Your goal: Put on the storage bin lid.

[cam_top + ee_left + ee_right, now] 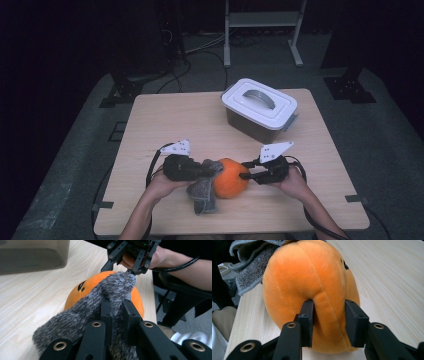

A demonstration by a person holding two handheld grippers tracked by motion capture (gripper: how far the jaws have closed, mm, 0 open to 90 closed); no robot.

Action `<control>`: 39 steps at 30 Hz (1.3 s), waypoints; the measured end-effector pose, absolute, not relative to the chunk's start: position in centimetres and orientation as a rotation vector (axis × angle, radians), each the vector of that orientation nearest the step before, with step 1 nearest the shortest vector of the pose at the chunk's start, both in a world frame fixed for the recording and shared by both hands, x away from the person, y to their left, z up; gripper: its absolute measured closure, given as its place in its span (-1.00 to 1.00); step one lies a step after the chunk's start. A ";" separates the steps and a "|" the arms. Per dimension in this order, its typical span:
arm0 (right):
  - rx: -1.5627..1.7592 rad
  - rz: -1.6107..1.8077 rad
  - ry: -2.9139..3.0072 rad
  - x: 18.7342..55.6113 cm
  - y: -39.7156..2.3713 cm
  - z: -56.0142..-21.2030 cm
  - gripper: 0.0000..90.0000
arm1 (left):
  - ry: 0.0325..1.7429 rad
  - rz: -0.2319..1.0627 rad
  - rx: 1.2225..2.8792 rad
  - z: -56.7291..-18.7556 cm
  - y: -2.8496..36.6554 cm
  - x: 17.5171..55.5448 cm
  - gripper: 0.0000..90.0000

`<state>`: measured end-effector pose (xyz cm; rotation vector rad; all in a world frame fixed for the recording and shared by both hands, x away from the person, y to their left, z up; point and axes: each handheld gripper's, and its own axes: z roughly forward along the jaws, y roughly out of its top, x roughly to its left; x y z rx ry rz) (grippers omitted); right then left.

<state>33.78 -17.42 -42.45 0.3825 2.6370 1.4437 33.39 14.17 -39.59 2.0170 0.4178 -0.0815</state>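
Note:
An orange plush pumpkin [230,178] with a black face mark rests on the wooden table [165,120] near its front edge. A grey fuzzy cloth [204,192] is draped against the pumpkin's left side and hangs down to the table. My left gripper [210,170] is shut on a fold of that grey cloth [110,292], which lies over the pumpkin [82,287]. From the right, my right gripper [246,175] pinches a bulge of the plush pumpkin [309,277] between its pads [308,315]. The right gripper [127,267] also appears beyond the pumpkin in the left gripper view.
A lidded container [259,109] with a white lid and grey handle stands at the back right of the table. Bare wood lies to the left and at the back. Dark stands and cables sit on the floor beyond the table.

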 end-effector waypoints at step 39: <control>0.296 1.439 2.628 31.3 -14.2 -39.6 0.29 | 0.432 -0.170 1.957 -39.0 14.6 33.6 0.82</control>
